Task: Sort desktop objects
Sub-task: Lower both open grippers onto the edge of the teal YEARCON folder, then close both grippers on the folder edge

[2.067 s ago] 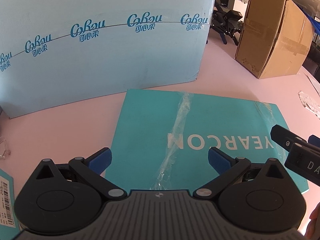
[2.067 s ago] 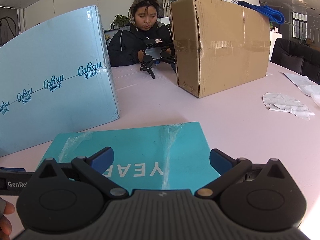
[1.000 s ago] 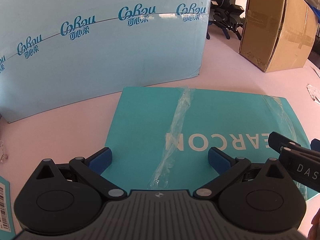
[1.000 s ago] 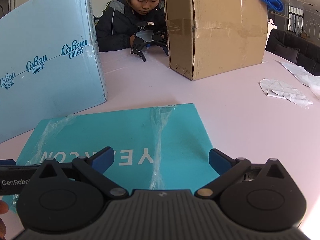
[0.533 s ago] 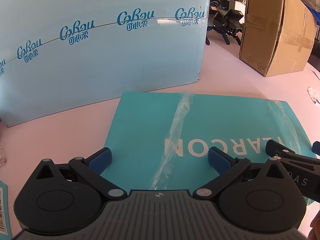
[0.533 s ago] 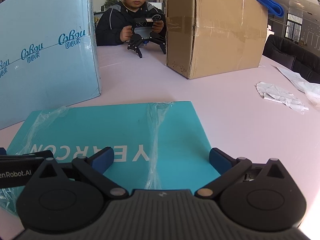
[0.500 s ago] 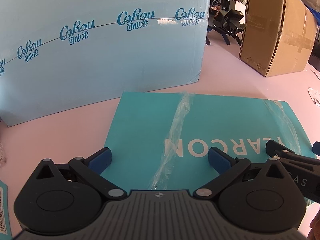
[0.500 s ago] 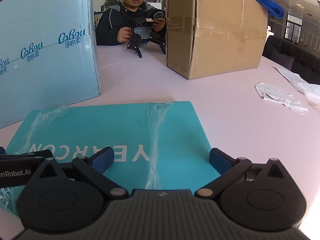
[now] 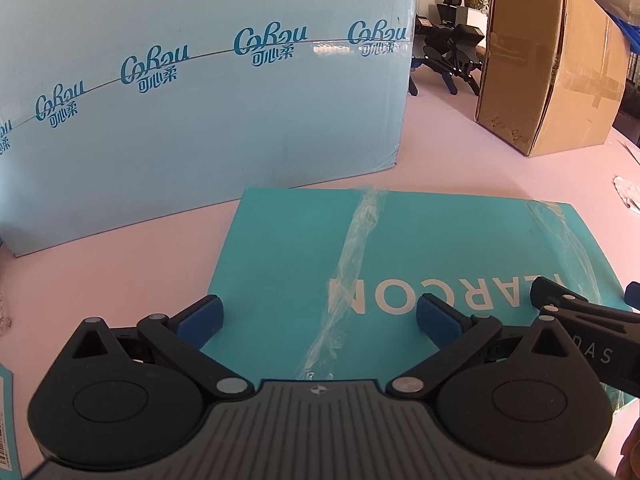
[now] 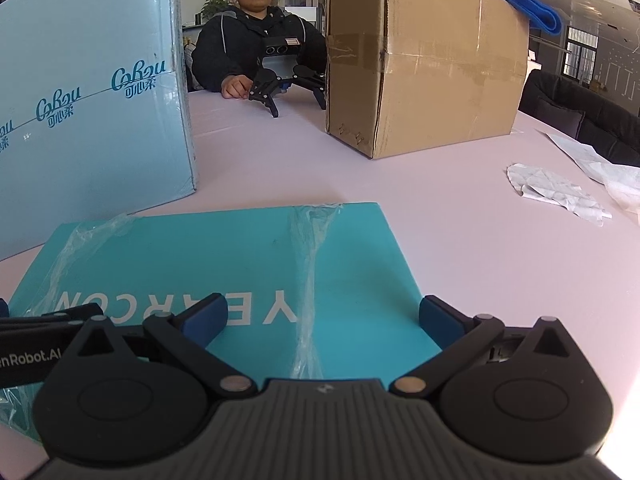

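Right wrist: brown carton [image 10: 432, 64] beyond teal box [image 10: 224, 264].

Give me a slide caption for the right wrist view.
Open right gripper poised over the flat teal box on the pink table.

Each view is taken from just behind a tool, low and close over the worktop [image 9: 120, 264], facing forward. The teal packet [image 9: 400, 248] at 12 o'clock, the blue box [image 10: 80, 120] and the cardboard box [image 10: 432, 64] are shared by both.
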A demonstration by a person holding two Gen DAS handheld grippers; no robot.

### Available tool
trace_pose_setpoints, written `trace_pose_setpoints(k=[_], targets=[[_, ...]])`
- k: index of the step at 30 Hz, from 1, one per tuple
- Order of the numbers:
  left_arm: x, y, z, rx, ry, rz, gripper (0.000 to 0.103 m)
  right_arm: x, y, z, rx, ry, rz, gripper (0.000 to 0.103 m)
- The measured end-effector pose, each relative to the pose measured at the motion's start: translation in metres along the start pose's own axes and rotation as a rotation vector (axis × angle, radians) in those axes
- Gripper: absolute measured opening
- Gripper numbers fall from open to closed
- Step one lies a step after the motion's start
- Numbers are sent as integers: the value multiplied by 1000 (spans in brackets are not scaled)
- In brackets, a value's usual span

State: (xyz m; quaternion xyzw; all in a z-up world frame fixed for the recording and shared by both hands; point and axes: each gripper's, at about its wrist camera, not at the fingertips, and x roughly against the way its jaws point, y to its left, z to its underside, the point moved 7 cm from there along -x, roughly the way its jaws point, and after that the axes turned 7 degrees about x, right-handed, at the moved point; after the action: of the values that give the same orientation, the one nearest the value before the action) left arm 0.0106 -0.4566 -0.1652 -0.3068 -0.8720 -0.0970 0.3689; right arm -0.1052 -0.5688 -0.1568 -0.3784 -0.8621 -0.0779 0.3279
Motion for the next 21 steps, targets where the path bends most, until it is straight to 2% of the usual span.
trace_pose_setpoints(k=[6,9,10,11,14,16,18,19,21], targets=[[0,-1,-1,-3,-4,5,103,0,0,0,2,-10,0,103],[0,-2,-1,-13,-8,7,103,2,1,-1,7,-25,-1,94],[1,-3,-1,-20,-9,9,103,2,3,-2,12,-28,-8,90],[1,-4,-1,-27,-11,10,102,3,4,-4,21,-35,-22,81],[3,-9,-2,-39,-23,26,87,5,10,-7,45,-41,-60,60],[4,-13,-3,-43,-25,40,77,4,12,-9,52,-37,-80,53],[5,-17,-5,-51,-26,50,62,4,12,-11,47,-35,-92,39],[5,-19,-5,-52,-27,51,58,4,10,-11,35,-32,-99,29],[6,-22,-7,-51,-25,50,36,4,5,-12,15,-23,-103,20]])
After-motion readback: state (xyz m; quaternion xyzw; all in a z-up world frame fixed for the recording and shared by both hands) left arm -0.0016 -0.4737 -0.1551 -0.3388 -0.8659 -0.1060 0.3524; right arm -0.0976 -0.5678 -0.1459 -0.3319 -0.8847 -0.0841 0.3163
